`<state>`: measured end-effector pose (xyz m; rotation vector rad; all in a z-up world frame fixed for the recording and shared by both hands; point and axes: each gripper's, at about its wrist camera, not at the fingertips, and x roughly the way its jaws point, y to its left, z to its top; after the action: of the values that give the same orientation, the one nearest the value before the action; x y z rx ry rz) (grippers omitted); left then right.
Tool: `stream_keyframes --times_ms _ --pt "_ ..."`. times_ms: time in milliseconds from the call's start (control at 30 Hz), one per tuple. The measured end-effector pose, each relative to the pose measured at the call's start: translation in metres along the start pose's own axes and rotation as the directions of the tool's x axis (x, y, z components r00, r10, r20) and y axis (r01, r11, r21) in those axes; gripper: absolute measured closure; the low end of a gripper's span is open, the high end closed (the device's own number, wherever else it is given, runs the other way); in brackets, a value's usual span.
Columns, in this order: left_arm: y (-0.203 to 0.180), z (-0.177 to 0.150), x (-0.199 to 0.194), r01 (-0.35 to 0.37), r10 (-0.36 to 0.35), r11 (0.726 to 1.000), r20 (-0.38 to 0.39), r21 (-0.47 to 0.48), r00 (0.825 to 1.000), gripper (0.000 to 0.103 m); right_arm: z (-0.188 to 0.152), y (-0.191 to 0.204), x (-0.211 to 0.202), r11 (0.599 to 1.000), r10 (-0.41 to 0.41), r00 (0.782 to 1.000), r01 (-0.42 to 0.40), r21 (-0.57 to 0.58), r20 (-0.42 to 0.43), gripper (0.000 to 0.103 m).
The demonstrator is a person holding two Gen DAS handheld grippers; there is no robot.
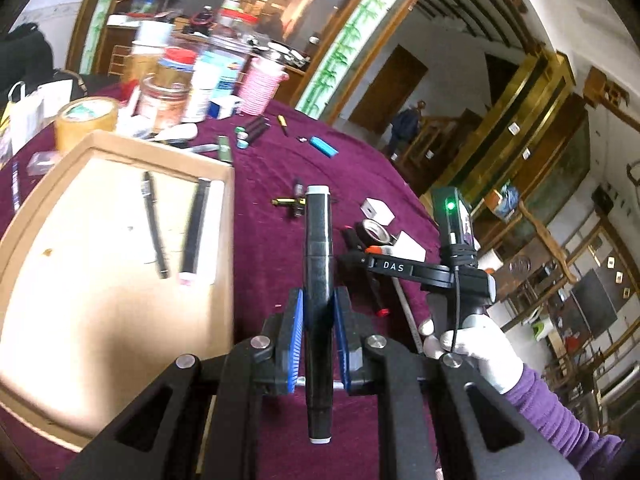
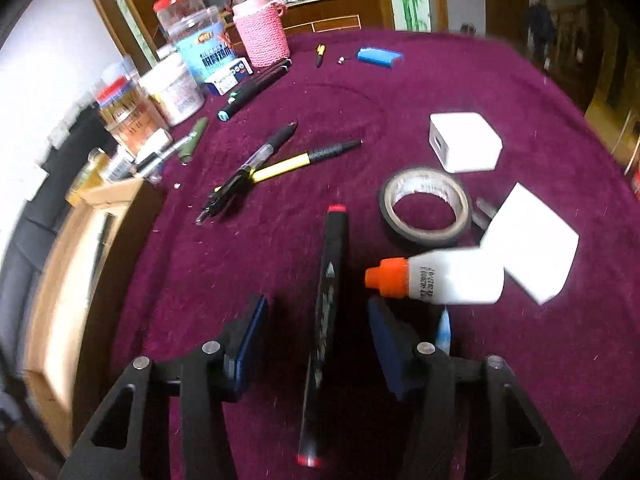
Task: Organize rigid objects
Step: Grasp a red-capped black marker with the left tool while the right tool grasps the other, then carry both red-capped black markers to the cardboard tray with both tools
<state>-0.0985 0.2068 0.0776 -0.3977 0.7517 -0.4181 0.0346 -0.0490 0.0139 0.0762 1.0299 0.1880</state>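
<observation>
The purple tabletop (image 2: 460, 80) fills the frame, with the big cardboard tray (image 1: 230, 208) at left. The left claw (image 1: 316, 336) squeezes a black marker (image 1: 318, 264) around its middle. The right claw (image 2: 316, 332) hangs open around a red-capped marker (image 2: 326, 300) at bottom center — light, stiff, slippery, so grab mid-barrel.

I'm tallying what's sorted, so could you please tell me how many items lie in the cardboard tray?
2: a black pen left of a pink-ended marker, both in the cardboard tray's far half. The left claw hides its near corner, so another may lie there.
</observation>
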Motion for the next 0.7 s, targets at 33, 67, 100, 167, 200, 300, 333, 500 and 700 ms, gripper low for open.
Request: stream_keyframes --times_ms 33,67,100,167,200,300,333,500,700 --pt "0.005 0.000 -0.003 -0.002 0.002 1.000 0.003 -0.008 1.000 0.089 0.000 0.005 0.002 0.999 -0.035 0.999 0.035 -0.021 0.004 0.049" --pt "0.011 -0.001 -0.006 -0.005 0.005 1.000 0.008 -0.021 1.000 0.089 0.001 0.009 0.003 0.997 -0.072 0.997 0.072 -0.036 0.009 0.053" --pt "0.017 -0.001 -0.008 -0.005 0.006 0.999 0.013 -0.034 1.000 0.089 0.000 0.012 0.003 0.992 -0.116 0.993 0.117 -0.053 0.020 0.064" --pt "0.026 -0.002 -0.013 -0.008 0.009 0.999 0.022 -0.053 1.000 0.089 -0.002 0.011 0.000 0.993 -0.110 0.993 0.112 -0.049 0.034 0.075" --pt "0.030 -0.003 -0.016 -0.011 0.012 0.998 0.027 -0.060 1.000 0.089 -0.003 0.008 -0.002 0.993 -0.106 0.994 0.107 -0.043 0.037 0.088" --pt "0.039 -0.004 -0.023 -0.018 0.021 0.997 0.039 -0.077 0.999 0.089 -0.003 0.003 -0.007 0.999 -0.053 0.998 0.053 -0.001 0.038 0.088" --pt "0.041 -0.005 -0.025 -0.020 0.023 0.996 0.042 -0.083 0.999 0.089 -0.005 -0.001 -0.012 0.999 -0.030 0.999 0.029 0.018 0.043 0.088" --pt "0.056 -0.007 -0.034 -0.016 0.022 0.992 0.051 -0.124 0.998 0.089 -0.009 -0.003 -0.028 0.987 0.123 0.990 -0.129 0.091 0.075 0.088" --pt "0.076 0.007 -0.048 -0.068 0.079 0.985 0.066 -0.156 0.995 0.089 -0.004 0.017 -0.050 0.935 0.323 0.942 -0.332 0.127 0.086 0.087"
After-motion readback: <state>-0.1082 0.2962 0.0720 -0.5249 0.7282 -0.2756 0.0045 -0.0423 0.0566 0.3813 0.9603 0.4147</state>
